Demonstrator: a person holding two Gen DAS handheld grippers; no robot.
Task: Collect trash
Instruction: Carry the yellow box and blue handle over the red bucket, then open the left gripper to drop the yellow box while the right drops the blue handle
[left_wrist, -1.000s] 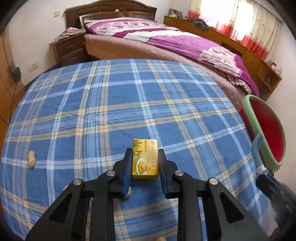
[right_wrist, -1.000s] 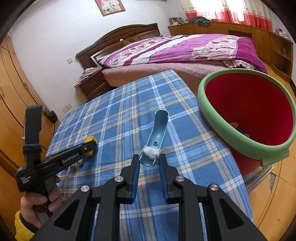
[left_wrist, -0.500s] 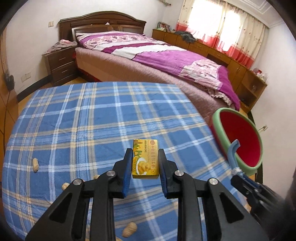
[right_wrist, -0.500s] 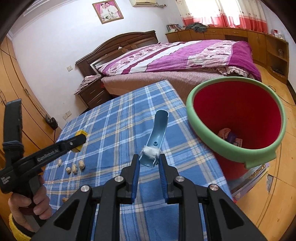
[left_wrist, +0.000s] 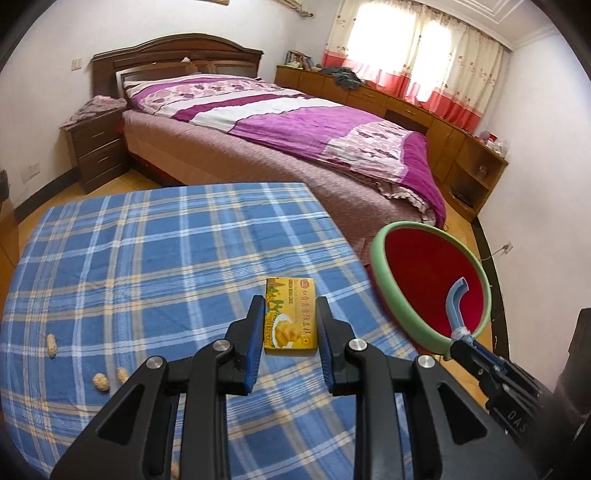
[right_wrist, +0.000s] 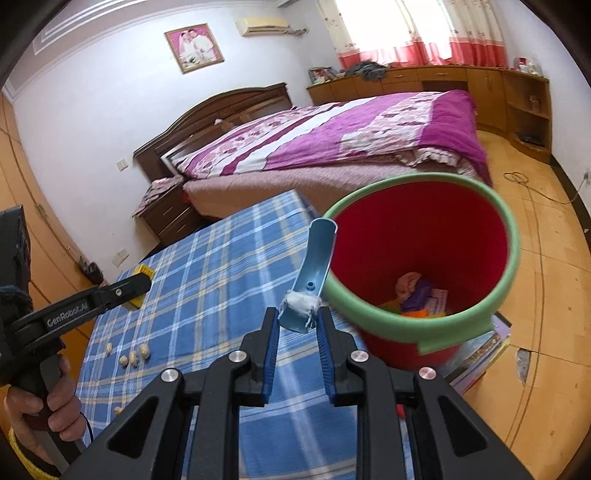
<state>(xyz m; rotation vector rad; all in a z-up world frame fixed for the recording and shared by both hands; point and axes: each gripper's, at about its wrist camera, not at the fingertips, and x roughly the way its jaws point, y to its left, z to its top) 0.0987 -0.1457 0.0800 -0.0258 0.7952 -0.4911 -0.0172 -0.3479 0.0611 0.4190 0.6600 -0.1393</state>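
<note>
My left gripper (left_wrist: 290, 328) is shut on a yellow snack box (left_wrist: 291, 318), held in the air above the blue plaid table (left_wrist: 147, 258); the same left gripper (right_wrist: 142, 286) and yellow box (right_wrist: 143, 272) show at the left of the right wrist view. My right gripper (right_wrist: 296, 323) is shut on a curved blue plastic piece (right_wrist: 316, 260) with a white wad at its base. Its tip reaches over the green rim of the red bucket (right_wrist: 511, 236). In the left wrist view the blue piece (left_wrist: 455, 301) hangs over the bucket (left_wrist: 380, 273).
Several peanuts (left_wrist: 99, 380) lie on the tablecloth near its left side. The bucket holds some trash (right_wrist: 413, 291) and stands on the floor beside the table's right edge. A bed (left_wrist: 280, 129) is behind the table. A hand (right_wrist: 44, 410) grips the left tool.
Both grippers have risen and moved right toward the bucket with their loads. The blue piece now overlaps the bucket's rim, and the bucket's inside has come into view.
</note>
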